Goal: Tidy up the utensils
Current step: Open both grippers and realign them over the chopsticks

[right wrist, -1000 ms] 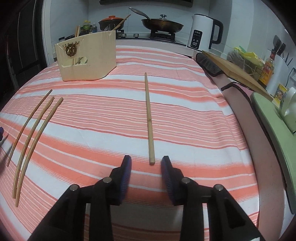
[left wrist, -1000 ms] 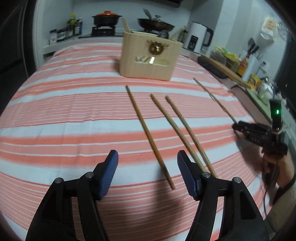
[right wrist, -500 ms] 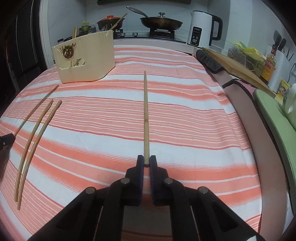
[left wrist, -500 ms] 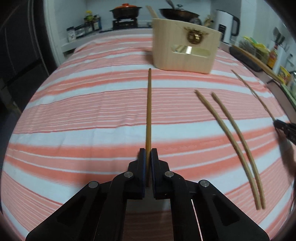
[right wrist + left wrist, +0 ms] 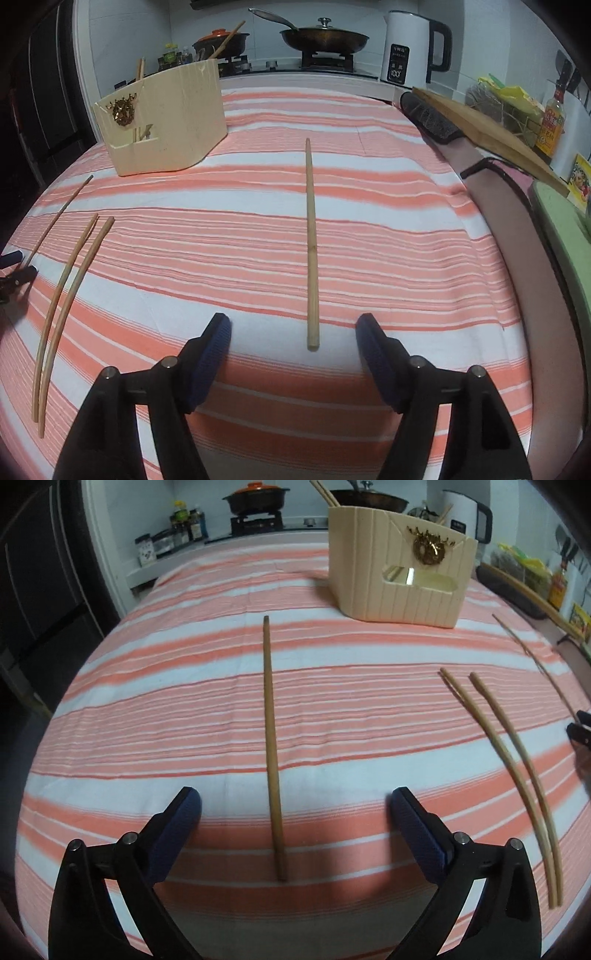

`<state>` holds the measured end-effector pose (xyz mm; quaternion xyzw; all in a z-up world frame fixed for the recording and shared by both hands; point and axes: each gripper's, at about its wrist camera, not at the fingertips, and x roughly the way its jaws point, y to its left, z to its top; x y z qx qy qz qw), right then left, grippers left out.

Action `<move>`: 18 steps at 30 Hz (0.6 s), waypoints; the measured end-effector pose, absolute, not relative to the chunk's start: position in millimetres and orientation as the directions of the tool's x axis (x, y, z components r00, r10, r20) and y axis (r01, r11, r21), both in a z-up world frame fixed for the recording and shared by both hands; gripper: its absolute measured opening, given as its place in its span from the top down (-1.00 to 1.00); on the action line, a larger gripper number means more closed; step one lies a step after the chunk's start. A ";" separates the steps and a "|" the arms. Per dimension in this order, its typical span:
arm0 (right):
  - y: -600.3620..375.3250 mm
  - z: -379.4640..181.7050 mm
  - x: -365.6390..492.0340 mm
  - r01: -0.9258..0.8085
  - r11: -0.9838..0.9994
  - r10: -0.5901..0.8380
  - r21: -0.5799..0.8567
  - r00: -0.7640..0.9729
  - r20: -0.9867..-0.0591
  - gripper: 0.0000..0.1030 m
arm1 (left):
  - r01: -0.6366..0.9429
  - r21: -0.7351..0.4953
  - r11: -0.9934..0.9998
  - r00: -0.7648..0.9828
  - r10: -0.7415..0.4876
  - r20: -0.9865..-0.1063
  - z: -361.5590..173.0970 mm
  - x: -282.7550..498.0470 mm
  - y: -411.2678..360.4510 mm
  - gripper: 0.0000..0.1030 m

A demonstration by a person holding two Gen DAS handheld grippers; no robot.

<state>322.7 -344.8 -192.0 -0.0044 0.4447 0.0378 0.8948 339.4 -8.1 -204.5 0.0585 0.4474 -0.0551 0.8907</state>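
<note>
On the striped cloth a dark brown chopstick [image 5: 271, 746] lies lengthwise, its near end between the spread fingers of my left gripper [image 5: 295, 814]. The jaws are opening and neither pad touches it. A paler chopstick [image 5: 311, 243] lies the same way ahead of my right gripper [image 5: 293, 332], its near end level with the fingertips. These jaws are opening too, clear of the stick. A pair of curved chopsticks [image 5: 506, 753] and one thin stick [image 5: 532, 657] lie between the two grippers. The beige utensil holder [image 5: 399, 579] stands behind them with chopsticks in it.
A stove with a pan and an orange-lidded pot [image 5: 255, 496] runs along the back wall. A white kettle [image 5: 406, 48], a wooden board [image 5: 487, 133] and bottles line the right counter. The cloth drops off along the table's right edge [image 5: 517, 258].
Half a second ago both grippers were shut on the near ends of their chopsticks; now both have sprung wide and the sticks lie free. Earlier the left gripper swung over to the dark chopstick.
</note>
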 end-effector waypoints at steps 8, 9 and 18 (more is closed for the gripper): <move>-359.3 -191.6 270.7 -0.131 0.991 0.105 0.032 0.596 -0.796 -0.58 | 0.134 -0.001 0.991 0.578 -0.079 -0.812 -204.1 319.6 14.0 -0.99; -361.2 -191.0 262.2 -0.128 0.991 0.099 0.028 0.593 -0.799 -0.58 | 0.134 -0.006 0.991 0.578 -0.083 -0.812 -204.4 320.4 14.4 -0.99; -356.5 -177.4 239.2 -0.153 0.988 0.077 -0.014 0.572 -0.817 -0.57 | 0.142 -0.006 0.990 0.574 -0.087 -0.814 -204.8 322.1 13.5 -0.99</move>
